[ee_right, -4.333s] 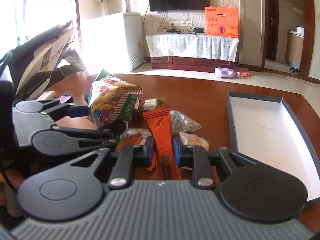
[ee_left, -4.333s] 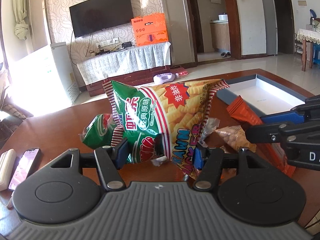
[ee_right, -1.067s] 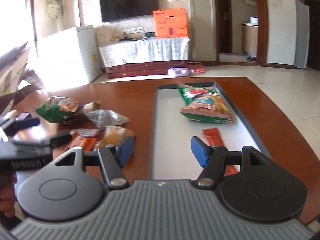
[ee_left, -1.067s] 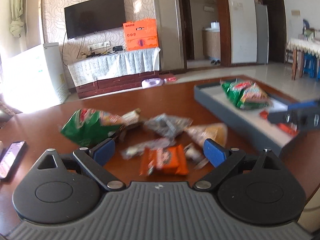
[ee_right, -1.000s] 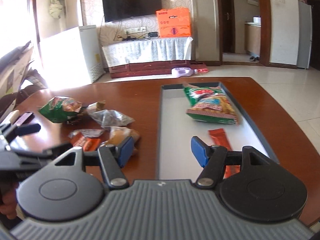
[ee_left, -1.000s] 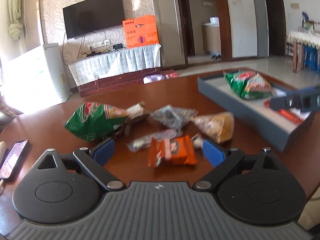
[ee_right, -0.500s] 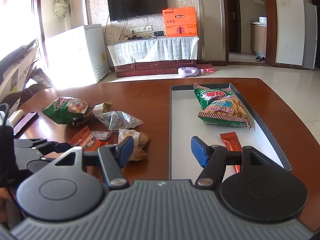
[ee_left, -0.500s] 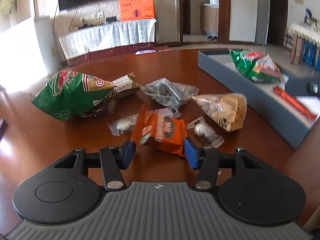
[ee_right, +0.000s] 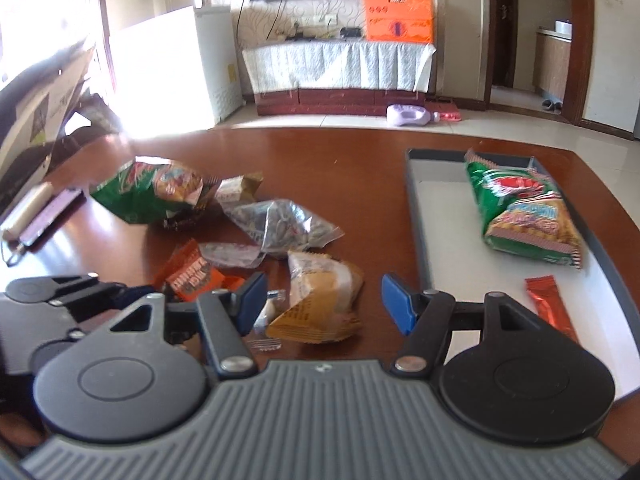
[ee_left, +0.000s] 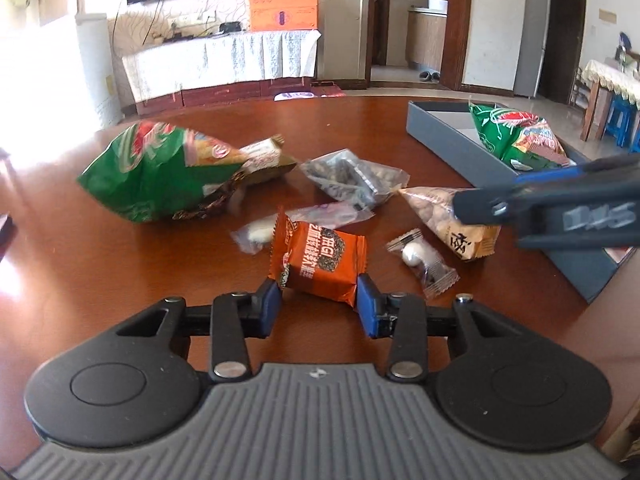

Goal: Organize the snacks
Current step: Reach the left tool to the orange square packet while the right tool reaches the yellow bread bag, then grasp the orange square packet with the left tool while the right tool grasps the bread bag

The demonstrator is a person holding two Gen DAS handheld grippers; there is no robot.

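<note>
Orange snack packet (ee_left: 318, 258) between closing left hand-held gripper (ee_left: 318, 306) jaws, pads touching

My left gripper (ee_left: 318, 294) is closing its blue pads around the square orange foil snack packet (ee_left: 318, 258) at lower centre of the frame on the brown wooden table (ee_left: 100, 280); the grey tray (ee_left: 460, 148) sits upper right.

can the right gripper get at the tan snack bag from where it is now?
Probably yes. The right gripper is open with the tan snack bag lying on the table between its fingers, nothing on top. A small clear-wrapped candy crowds its left finger and might get pinched too.
</note>
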